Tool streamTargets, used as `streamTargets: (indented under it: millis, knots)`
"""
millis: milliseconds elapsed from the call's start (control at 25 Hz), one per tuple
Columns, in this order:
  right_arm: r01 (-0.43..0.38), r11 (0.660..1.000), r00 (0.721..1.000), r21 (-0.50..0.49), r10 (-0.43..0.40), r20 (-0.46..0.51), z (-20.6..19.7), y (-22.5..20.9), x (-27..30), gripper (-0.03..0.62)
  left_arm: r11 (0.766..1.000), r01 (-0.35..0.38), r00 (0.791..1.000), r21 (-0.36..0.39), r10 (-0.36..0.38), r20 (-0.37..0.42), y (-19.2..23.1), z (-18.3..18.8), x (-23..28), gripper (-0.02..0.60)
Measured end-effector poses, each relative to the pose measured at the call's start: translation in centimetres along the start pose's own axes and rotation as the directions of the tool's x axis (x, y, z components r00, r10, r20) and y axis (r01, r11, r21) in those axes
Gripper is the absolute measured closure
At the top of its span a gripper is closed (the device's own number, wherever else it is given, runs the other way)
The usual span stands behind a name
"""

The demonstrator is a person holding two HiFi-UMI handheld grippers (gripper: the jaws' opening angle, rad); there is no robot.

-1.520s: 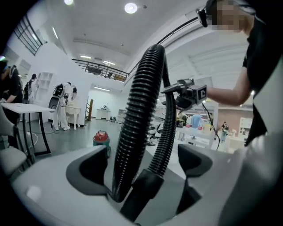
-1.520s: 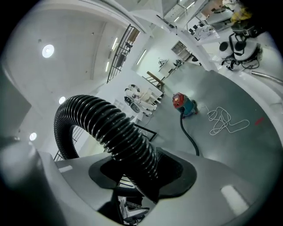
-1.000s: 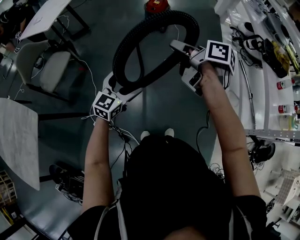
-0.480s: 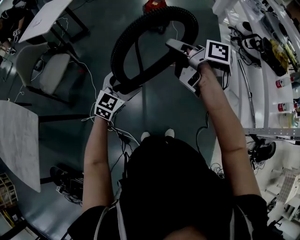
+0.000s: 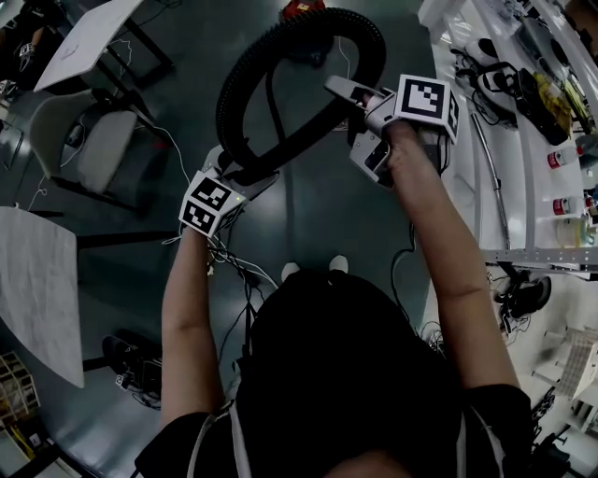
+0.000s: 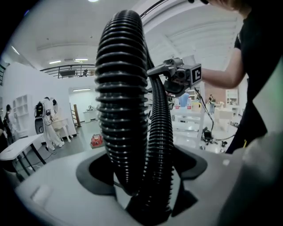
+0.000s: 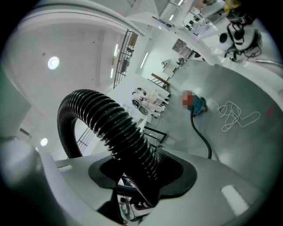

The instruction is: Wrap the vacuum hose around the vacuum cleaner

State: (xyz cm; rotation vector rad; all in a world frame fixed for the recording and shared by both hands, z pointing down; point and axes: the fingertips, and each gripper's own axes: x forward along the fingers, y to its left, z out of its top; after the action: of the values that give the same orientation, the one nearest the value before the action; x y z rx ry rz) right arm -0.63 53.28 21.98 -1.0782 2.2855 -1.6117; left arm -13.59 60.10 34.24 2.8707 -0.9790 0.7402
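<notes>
The hose (image 5: 230,112) is held up in 1 big loop over the dark floor, between the 2 grippers and in front of the person. It is not wound on the vacuum cleaner (image 5: 304,8), the small red machine seen far off on the floor, well apart from both grippers.

The left gripper (image 5: 248,171) is placed at the near left of the loop. In the left gripper view, 2 runs of the hose (image 6: 119,88) are seen between its jaws, a thick near run and a thinner one just behind it. These jaws have just been closing, and the left gripper (image 6: 141,194) is pinched on the hose at the base of the gap.

The right gripper (image 5: 350,121) is placed at the right of the loop. In its own view the right gripper (image 7: 141,194) is clamped on 1 run of the hose (image 7: 115,123), which curves up and away to the left.

A long white bench (image 5: 523,112) is seen along the right, and 2 red-capped bottles (image 5: 560,160) lie on it; whether anything is in them cannot be told. A chair (image 5: 89,140) is set on the left, with a white table (image 5: 37,289) nearer on that side.
</notes>
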Motion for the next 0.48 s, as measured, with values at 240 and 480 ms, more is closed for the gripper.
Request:
streamTargets:
  millis: [240,480]
  knots:
    - [0.007,0.984,0.998,-0.180,0.004,0.059,-0.8,1.3,0.5,0.390,1.000,0.010,1.000,-0.025,-0.011,-0.025,-0.8,-0.9,-0.1,0.199]
    - [0.012,0.947,0.994,-0.321,0.025,0.109,-0.9,2.3,0.6,0.393,0.999,0.010,0.999,-0.037,-0.011,-0.030,-1.4,-1.0,-0.1,0.209]
